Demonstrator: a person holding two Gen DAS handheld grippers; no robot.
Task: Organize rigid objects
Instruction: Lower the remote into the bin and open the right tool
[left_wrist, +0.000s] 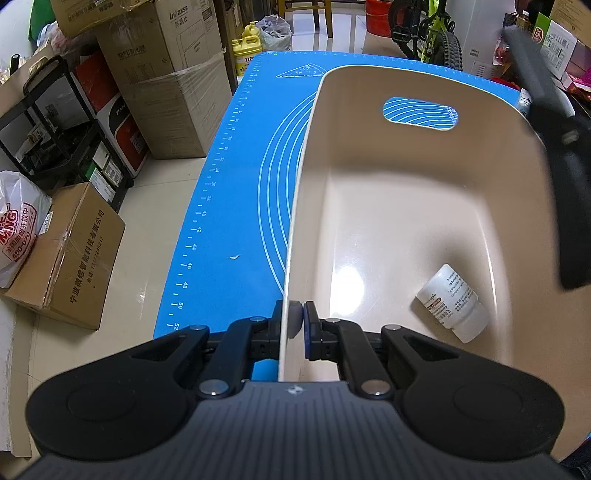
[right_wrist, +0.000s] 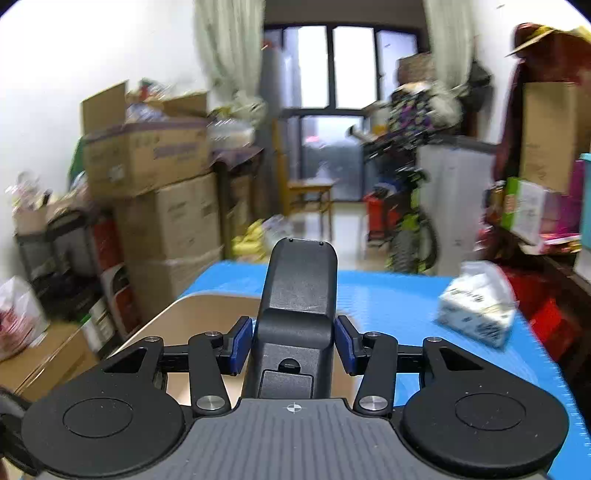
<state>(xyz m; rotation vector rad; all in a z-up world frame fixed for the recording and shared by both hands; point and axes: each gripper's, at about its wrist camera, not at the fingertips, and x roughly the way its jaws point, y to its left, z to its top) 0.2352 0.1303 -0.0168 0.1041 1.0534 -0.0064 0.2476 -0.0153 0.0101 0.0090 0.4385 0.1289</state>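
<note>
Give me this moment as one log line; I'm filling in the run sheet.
left gripper: shut on bin rim | right gripper: holds black device | bottle: lying in bin

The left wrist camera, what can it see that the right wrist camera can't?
Only the left wrist view shows the small white bottle lying inside the bin, and the left claw pinching the bin's wall. Only the right wrist view shows the tissue pack and the window. Both show the beige bin, the blue mat and the black device in the right claw.
</note>
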